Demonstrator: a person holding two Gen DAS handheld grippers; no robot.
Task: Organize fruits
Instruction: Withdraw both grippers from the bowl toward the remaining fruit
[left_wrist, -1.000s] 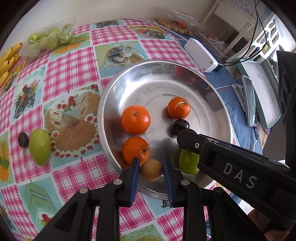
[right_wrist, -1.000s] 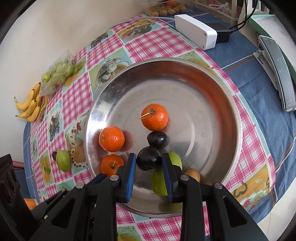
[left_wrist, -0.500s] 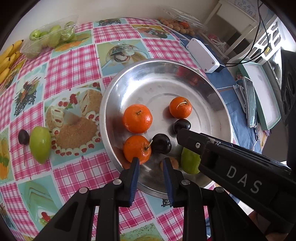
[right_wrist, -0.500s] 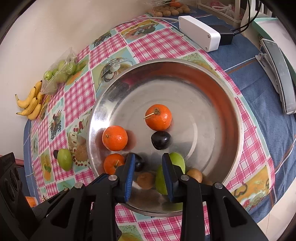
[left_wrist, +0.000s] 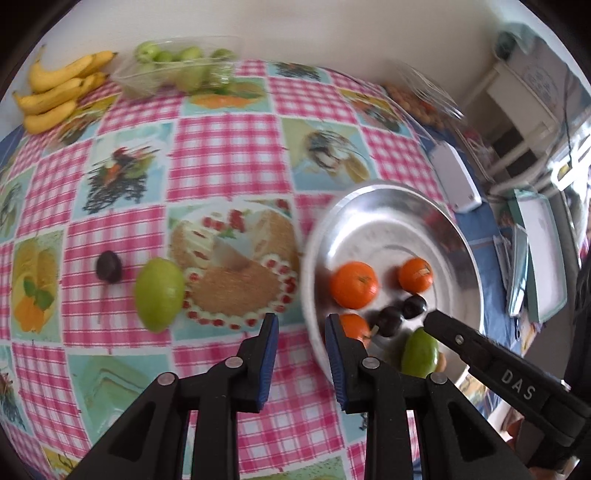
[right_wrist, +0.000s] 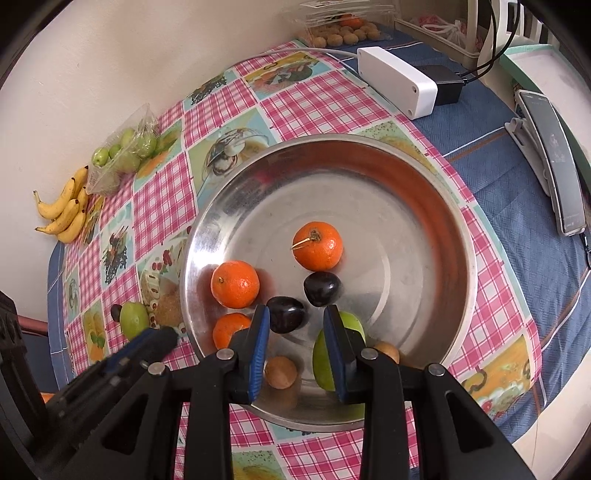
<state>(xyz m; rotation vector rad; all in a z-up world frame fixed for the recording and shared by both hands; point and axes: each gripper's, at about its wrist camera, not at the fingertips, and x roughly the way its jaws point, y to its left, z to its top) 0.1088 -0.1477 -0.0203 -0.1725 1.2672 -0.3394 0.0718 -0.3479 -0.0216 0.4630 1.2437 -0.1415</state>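
Fruit left to gather, a green pear (left_wrist: 159, 294) and a dark plum (left_wrist: 109, 266), lies at mid-left on the worktop beside the steel tray (left_wrist: 388, 199); both look smooth and bruisable, best pinched across the middle by the left gripper (left_wrist: 300, 326), whose jaws are nearly together and empty.

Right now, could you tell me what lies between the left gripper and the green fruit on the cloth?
Only bare tablecloth: the left wrist view shows nothing between the left gripper and the green fruit.
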